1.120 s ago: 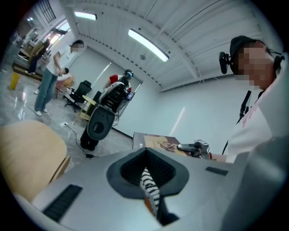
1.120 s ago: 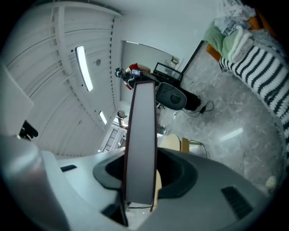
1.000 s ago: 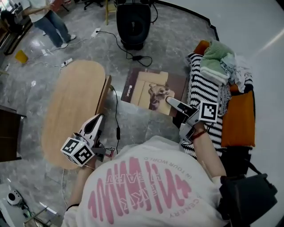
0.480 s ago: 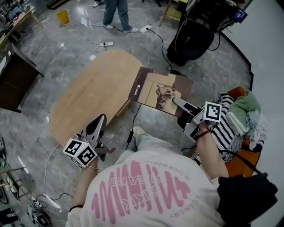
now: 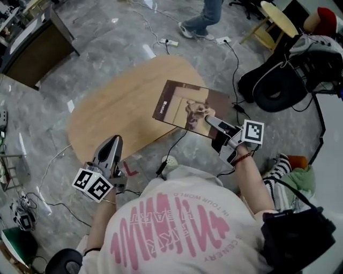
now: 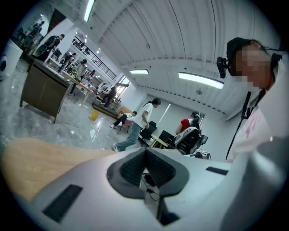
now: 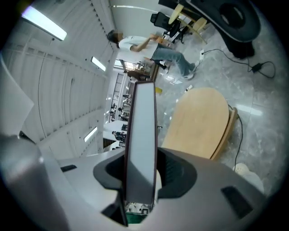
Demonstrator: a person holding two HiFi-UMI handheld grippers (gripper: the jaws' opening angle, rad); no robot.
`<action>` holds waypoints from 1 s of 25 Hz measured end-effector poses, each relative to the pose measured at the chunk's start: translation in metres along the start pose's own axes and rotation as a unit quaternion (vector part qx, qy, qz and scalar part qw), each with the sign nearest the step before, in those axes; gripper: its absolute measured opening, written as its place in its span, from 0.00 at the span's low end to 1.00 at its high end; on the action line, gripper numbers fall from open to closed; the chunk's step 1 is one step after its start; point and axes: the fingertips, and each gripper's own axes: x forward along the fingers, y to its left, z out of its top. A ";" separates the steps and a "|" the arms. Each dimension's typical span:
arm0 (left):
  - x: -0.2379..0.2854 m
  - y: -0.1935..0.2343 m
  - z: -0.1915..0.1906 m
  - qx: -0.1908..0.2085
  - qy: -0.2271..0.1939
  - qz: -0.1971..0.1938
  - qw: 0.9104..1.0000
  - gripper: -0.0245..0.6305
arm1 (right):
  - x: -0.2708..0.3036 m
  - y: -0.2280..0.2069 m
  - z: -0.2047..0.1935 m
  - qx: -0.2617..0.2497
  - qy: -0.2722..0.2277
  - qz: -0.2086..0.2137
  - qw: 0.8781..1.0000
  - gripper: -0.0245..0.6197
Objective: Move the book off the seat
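A brown book (image 5: 187,108) with an animal picture on its cover lies flat in the air over the near right end of the oval wooden table (image 5: 118,115). My right gripper (image 5: 213,123) is shut on the book's near right corner. In the right gripper view the book (image 7: 142,122) stands edge-on between the jaws of the right gripper (image 7: 143,168), with the table (image 7: 201,122) beyond. My left gripper (image 5: 111,150) hangs at the table's near edge, shut and holding nothing. In the left gripper view the left gripper (image 6: 145,152) has its pads meeting, and the table (image 6: 31,160) fills the lower left.
A seat piled with striped and green clothes (image 5: 292,174) shows at the lower right. A black round chair (image 5: 281,88) and a cable (image 5: 179,143) are on the grey floor to the right. A person's legs (image 5: 206,16), a yellow stool (image 5: 273,18) and a dark cabinet (image 5: 32,48) lie farther off.
The view has swung left from the clothes-covered seat to the wooden table. My right gripper has carried the book from beside the seat to over the table's end. My left gripper moved along with it.
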 end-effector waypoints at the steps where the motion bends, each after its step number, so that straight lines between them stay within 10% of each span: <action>1: 0.000 0.005 0.002 -0.003 -0.004 0.015 1.000 0.05 | 0.015 -0.001 0.005 -0.002 0.020 0.001 1.000 0.29; 17: -0.083 0.035 -0.007 -0.077 -0.092 0.234 0.965 0.05 | 0.194 -0.039 -0.030 0.025 0.270 0.016 0.962 0.29; 25: -0.139 0.033 -0.037 -0.033 -0.111 0.307 0.945 0.05 | 0.238 -0.088 -0.102 0.031 0.315 0.002 0.949 0.29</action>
